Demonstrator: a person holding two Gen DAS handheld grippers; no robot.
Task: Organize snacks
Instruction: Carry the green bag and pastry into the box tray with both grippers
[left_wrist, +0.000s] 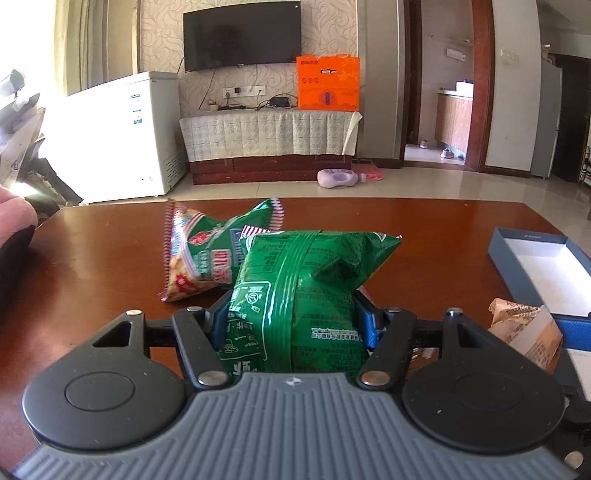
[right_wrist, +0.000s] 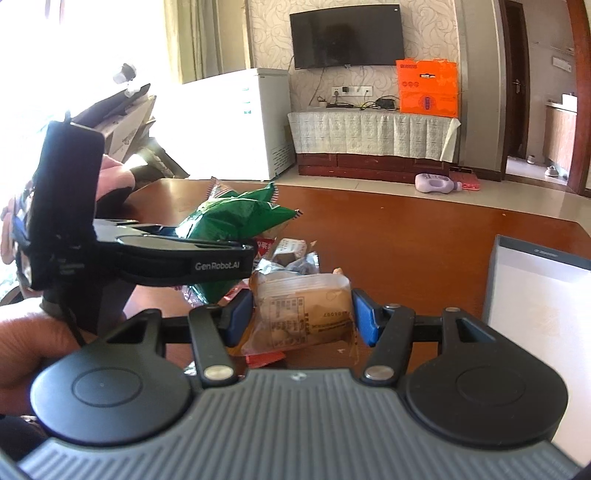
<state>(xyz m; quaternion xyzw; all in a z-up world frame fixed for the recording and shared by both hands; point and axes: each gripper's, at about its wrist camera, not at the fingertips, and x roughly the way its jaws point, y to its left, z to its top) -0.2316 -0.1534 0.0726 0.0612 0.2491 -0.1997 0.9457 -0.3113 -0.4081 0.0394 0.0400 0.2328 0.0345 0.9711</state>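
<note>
On the glossy reddish-brown wooden counter (left_wrist: 424, 236), the left gripper (left_wrist: 293, 317) is clenched on a puffy green foil snack bag (left_wrist: 306, 280), its blue pads pressing both sides of the crinkled pack; the bag's back seam faces the camera, covered in small white print too fine to read. Just behind it lies a second green bag (left_wrist: 207, 247) with red-and-white striped crimped edges and a picture of pale snacks on its front. In the right wrist view the side of the left gripper bears the white lettering "GenRobot.AI". The right gripper (right_wrist: 302, 317) has its blue pads on either side of a translucent tan pastry wrapper (right_wrist: 306, 314) printed with dark text, the only legible part a number ending in "007"; whether the pads actually press it cannot be told. Beyond it sits a heap of small crumpled wrappers (right_wrist: 291, 254), silver and red. To the right stands an open rectangular box (left_wrist: 532, 266), dark blue outside and white inside
</note>
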